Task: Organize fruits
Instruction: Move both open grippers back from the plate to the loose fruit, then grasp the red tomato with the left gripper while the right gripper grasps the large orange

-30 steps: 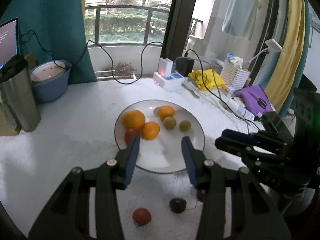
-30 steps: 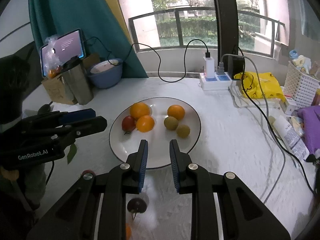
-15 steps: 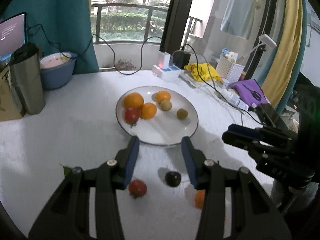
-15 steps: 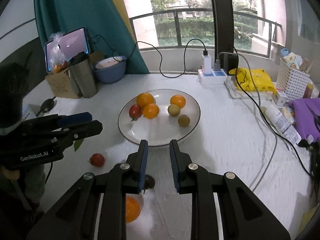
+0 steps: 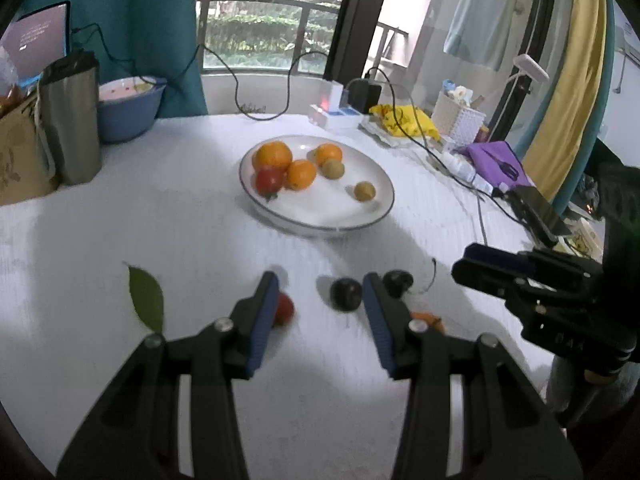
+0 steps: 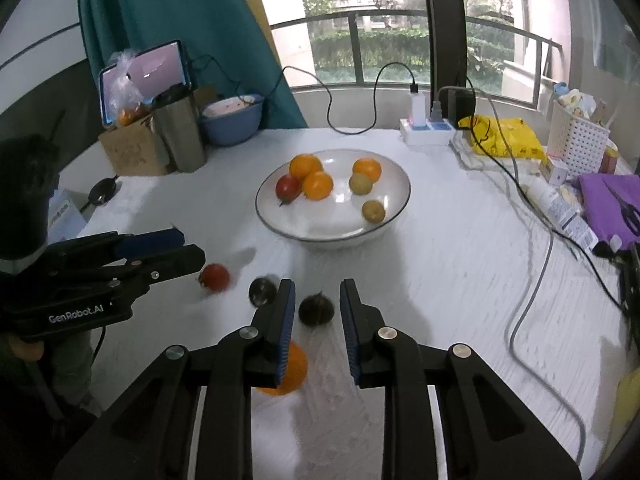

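The plate [image 6: 334, 236] sits mid-table, well in from every edge, holding three oranges [image 6: 318, 185], a red tomato [image 6: 287, 187] and two small greenish fruits [image 6: 373, 211]; its near half is bare. On the white table [image 5: 160, 220] in front of the plate lie the loose fruits: a red one [image 6: 215, 277], two dark ones [image 6: 263, 291] [image 6: 316, 310] and an orange one [image 6: 290, 368], all close together and near the table's front.

The right gripper [image 6: 316, 300] hangs over this cluster; its jaws have just been opening a little and now stand narrowly apart, with the nearer dark fruit seen between the tips, clear of both pads; the orange fruit lies partly under its left finger. The left gripper [image 5: 320, 292] has its jaws moderately apart, holding nothing; the red fruit [image 5: 284, 309] shows just inside its left finger, a dark fruit [image 5: 346, 295] just inside its right one, and whether either touches a pad cannot be told through the blur.

A green leaf [image 5: 147, 303] lies to the left; beyond it the table is open as far as the steel cup [image 5: 72, 120] and blue bowl [image 5: 128, 108] at the far left; the right side is crowded with cables [image 6: 532, 280], a power strip [image 6: 428, 130], a yellow bag [image 6: 504, 136] and a basket [image 6: 578, 138].
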Motion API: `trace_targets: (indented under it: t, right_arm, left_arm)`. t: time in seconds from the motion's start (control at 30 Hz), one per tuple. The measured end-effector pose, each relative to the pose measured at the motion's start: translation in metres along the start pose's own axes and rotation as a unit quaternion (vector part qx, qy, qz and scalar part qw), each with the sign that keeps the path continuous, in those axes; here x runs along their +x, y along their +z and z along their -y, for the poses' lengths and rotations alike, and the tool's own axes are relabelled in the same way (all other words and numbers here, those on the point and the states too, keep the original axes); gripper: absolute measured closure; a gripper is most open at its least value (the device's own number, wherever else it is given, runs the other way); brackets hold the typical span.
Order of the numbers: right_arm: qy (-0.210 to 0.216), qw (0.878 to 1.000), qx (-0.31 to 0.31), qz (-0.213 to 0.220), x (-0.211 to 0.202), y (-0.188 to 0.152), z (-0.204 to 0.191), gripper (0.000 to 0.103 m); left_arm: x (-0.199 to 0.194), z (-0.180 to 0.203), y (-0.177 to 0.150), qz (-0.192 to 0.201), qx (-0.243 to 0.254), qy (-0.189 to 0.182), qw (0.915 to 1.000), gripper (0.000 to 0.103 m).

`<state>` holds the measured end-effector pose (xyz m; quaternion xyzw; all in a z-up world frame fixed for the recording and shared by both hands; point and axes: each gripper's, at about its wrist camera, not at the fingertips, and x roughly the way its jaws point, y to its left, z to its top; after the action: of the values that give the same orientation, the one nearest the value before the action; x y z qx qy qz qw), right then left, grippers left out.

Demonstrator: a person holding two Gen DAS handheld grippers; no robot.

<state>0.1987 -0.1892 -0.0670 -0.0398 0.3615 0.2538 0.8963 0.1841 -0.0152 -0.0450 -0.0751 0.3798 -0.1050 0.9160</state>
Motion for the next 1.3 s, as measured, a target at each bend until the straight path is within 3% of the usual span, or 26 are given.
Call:
trace_targets:
  t: [0.07, 0.33, 0.43, 0.47, 0.8, 0.87, 1.3]
  right_arm:
    - [0.002, 1.000, 0.002, -0.004, 0.000, -0.005, -0.002, 0.069]
    - [0.013, 1.000, 0.007, -0.026, 0.007, -0.026, -0.012, 0.066]
    - [0.021, 0.999, 0.011, -0.040, 0.014, -0.033, -0.015, 0.051]
    - [0.021, 0.999, 0.010, -0.042, 0.015, -0.035, -0.017, 0.050]
    - [0.020, 0.998, -0.001, -0.064, 0.033, -0.042, -0.019, 0.050]
    - [0.029, 0.998, -0.002, -0.064, 0.034, -0.042, -0.019, 0.056]
    - [0.028, 0.998, 0.021, -0.052, 0.036, -0.035, 0.001, 0.056]
  left_arm:
    - [0.000, 0.000, -0.006, -0.003, -0.001, 0.000, 1.0000, 0.058]
    - [-0.001, -0.005, -0.027, -0.017, -0.008, 0.002, 0.9998, 0.058]
    - [-0.002, -0.007, -0.032, -0.020, -0.008, 0.005, 0.9998, 0.058]
    - [-0.002, -0.008, -0.034, -0.021, -0.009, 0.006, 0.9997, 0.058]
    - [0.009, -0.016, -0.035, -0.032, -0.017, 0.021, 0.9991, 0.058]
    - [0.014, -0.019, -0.033, -0.036, -0.018, 0.024, 0.9989, 0.058]
    - [0.050, -0.024, -0.019, -0.057, -0.012, 0.054, 0.9968, 0.058]
